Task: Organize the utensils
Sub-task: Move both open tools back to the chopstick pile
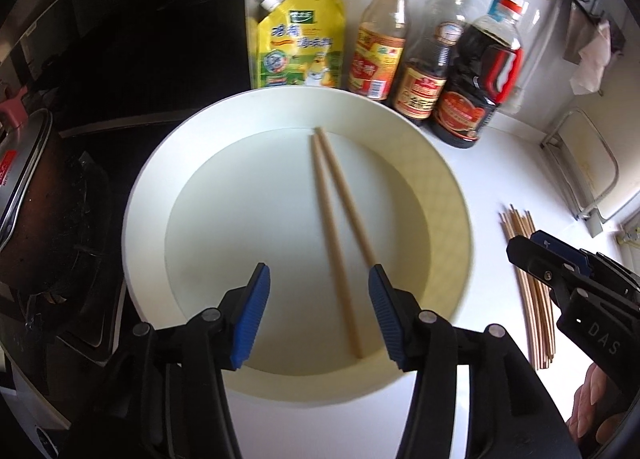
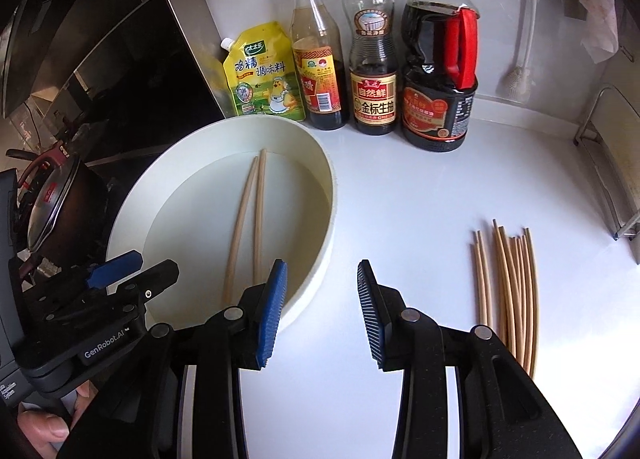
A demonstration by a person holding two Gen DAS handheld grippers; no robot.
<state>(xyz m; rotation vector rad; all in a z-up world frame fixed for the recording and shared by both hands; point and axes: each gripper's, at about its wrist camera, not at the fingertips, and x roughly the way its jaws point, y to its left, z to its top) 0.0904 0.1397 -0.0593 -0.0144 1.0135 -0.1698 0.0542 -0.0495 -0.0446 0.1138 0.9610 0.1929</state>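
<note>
A round white tray [image 1: 152,187] lies on the white counter with two wooden chopsticks [image 1: 336,227] in it. My left gripper [image 1: 318,273] is open and empty above the tray's near side, its fingers either side of the chopsticks' near ends. Several more chopsticks [image 2: 508,291] lie loose on the counter to the right of the tray [image 2: 320,259]. My right gripper [image 2: 322,269] is open and empty above the counter between the tray's right rim and the loose chopsticks. The pair in the tray [image 2: 246,219] shows in the right wrist view too.
A yellow seasoning pouch [image 2: 264,71] and three sauce bottles [image 2: 374,59] stand along the back wall behind the tray. A black stove with a pot [image 1: 24,163] is at the left. A metal rack [image 2: 608,163] stands at the right edge.
</note>
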